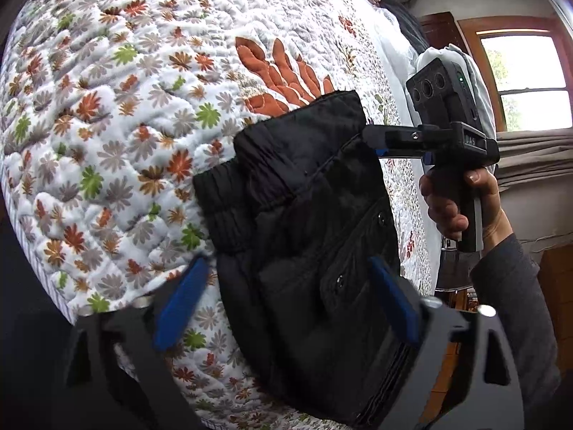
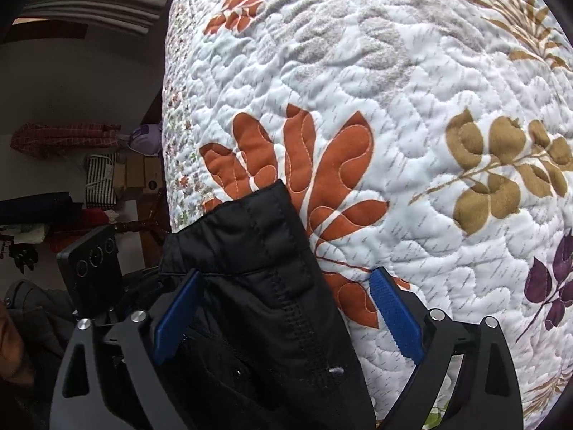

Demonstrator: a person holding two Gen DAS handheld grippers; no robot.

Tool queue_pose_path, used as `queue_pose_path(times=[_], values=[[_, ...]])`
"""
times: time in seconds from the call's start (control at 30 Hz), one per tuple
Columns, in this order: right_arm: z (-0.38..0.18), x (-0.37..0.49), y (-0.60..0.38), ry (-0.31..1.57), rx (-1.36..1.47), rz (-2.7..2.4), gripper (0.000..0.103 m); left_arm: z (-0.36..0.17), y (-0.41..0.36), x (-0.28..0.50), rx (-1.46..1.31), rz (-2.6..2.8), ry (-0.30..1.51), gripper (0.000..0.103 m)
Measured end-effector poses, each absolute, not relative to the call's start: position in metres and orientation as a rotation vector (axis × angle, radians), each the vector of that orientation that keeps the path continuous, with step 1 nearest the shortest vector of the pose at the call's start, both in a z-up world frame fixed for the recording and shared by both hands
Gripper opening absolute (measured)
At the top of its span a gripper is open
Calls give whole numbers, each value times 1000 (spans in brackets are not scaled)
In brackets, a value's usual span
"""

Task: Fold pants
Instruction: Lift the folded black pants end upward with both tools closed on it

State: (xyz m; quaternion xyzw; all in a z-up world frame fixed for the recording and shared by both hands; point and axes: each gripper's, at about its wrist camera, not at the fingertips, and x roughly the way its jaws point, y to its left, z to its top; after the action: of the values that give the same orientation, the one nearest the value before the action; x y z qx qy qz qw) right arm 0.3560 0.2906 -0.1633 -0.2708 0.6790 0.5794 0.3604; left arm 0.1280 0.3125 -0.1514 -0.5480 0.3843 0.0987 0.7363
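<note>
Black pants [image 1: 304,222] lie folded in a compact bundle on the floral quilt [image 1: 125,107], with the elastic waistband at the left and snap buttons on top. My left gripper [image 1: 286,301] is open, its blue pads straddling the near end of the bundle. My right gripper [image 2: 286,319] is open too, blue pads either side of the pants [image 2: 258,286] near the far corner. In the left wrist view the right gripper [image 1: 376,143] reaches in from the right and touches the pants' far right edge.
The quilt [image 2: 394,125] covers the bed. White pillows [image 1: 401,57] lie at the bed's far end. A window [image 1: 530,82] and grey folded cloth [image 1: 530,157] are at the right. Shelves with clutter [image 2: 100,179] stand beyond the bed's edge.
</note>
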Motion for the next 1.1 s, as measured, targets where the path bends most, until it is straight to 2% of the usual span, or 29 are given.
queue_pose_path(times=[0.03,0.2,0.47,0.5,0.6,0.67,0.7,0.73,0.77,0.83,0.9,0.97,1.1], values=[[-164,352,293,1748,-710,1494,95,-151,313,127,-1200,218,841,64],[-159,340,301,1759,-705,1540,95,-153,318,121,-1229,223,820,51],[-157,326,301,1761,-725,1557,86,-154,317,119,-1203,226,823,47],[-158,326,301,1764,-725,1552,86,-154,318,119,-1210,229,823,48],[-160,329,300,1760,-745,1545,86,-157,319,110,-1238,228,804,64],[-161,326,301,1760,-750,1542,86,-159,319,110,-1250,226,793,65],[-161,326,301,1759,-747,1542,86,-158,318,111,-1246,219,792,65],[-161,327,301,1759,-746,1541,86,-156,317,112,-1227,217,793,54],[-161,327,301,1757,-749,1543,86,-154,316,112,-1208,228,800,50],[-161,328,299,1750,-751,1539,78,-154,316,111,-1200,230,803,43],[-162,331,298,1754,-743,1531,59,-153,316,110,-1199,224,798,35],[-161,335,295,1738,-747,1522,49,-149,314,110,-1178,208,787,28],[-154,336,290,1708,-754,1525,35,-144,311,110,-1162,191,781,21]])
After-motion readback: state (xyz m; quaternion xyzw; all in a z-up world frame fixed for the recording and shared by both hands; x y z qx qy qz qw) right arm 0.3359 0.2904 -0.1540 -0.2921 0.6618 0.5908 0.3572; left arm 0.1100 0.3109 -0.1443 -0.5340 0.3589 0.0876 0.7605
